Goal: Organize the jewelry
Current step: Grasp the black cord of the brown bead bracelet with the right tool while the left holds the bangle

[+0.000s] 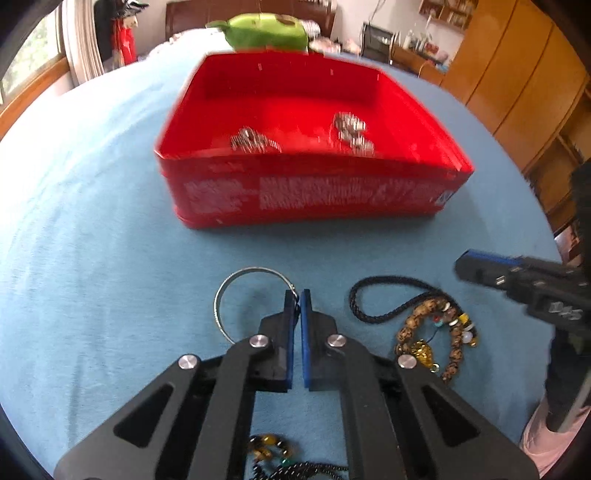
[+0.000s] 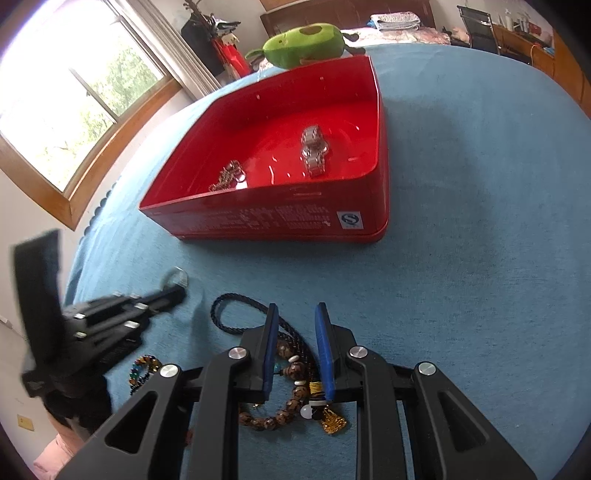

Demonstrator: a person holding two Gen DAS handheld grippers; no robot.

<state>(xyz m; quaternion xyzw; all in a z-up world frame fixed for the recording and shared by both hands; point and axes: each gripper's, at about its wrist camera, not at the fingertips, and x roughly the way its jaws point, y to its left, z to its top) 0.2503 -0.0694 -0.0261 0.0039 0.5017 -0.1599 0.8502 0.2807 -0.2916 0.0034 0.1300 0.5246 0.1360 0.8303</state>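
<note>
You're working over a bed (image 1: pixel 92 229) with a blue cover. A red tin (image 1: pixel 310 199) is sitting on it mid-surface, a green plush (image 1: pixel 266 31) lying just behind. Near you, a wooden-bead necklace on black cord (image 2: pixel 291 373), a dark beaded bracelet (image 2: pixel 142 369) and a silver bangle (image 1: pixel 225 295) are lying on the cover.

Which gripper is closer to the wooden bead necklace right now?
Right. The right gripper is open directly over the wooden bead necklace, fingers straddling it. The left gripper is off to its side, shut on the silver bangle.
</note>
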